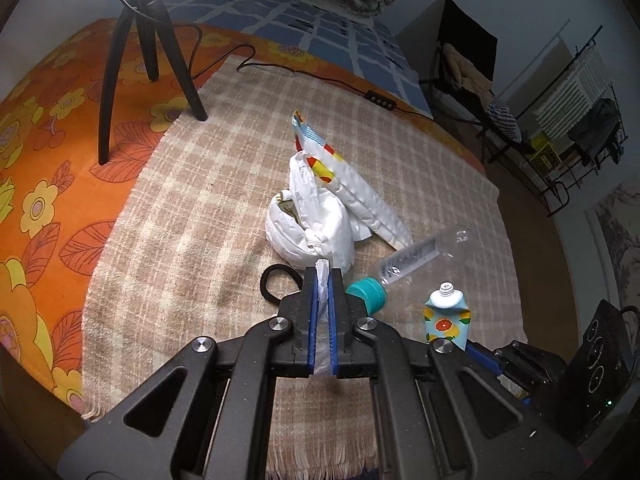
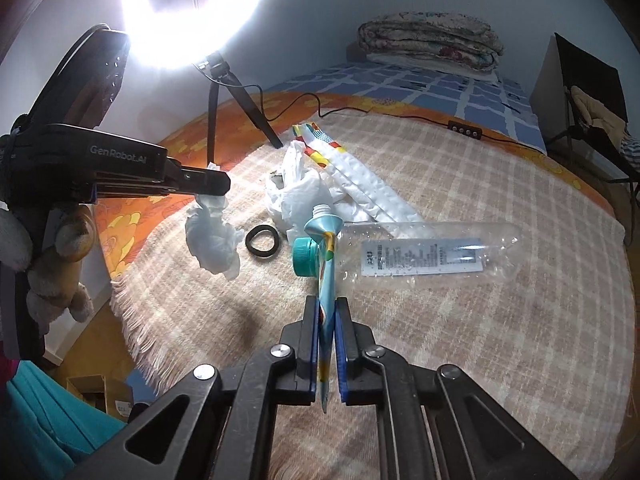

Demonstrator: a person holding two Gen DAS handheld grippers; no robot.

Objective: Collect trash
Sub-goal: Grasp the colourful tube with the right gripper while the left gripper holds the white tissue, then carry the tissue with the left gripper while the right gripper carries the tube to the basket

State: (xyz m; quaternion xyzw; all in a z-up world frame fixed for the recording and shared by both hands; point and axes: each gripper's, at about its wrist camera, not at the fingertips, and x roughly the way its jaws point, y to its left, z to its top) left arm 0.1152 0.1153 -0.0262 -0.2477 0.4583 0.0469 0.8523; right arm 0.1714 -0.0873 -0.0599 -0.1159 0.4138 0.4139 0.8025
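Observation:
My left gripper is shut on a crumpled white tissue, which hangs from it above the plaid blanket. My right gripper is shut on a squeezed blue tube with a citrus print; the tube also shows in the left wrist view. A white plastic bag lies in the middle of the blanket, with a long white wrapper leaning on it. An empty clear bottle with a teal cap lies on its side. A black ring lies near the bag.
A black tripod with a ring light stands on the orange floral sheet. A cable with a remote crosses the far blanket edge. Folded quilts lie at the head. A chair and rack stand right.

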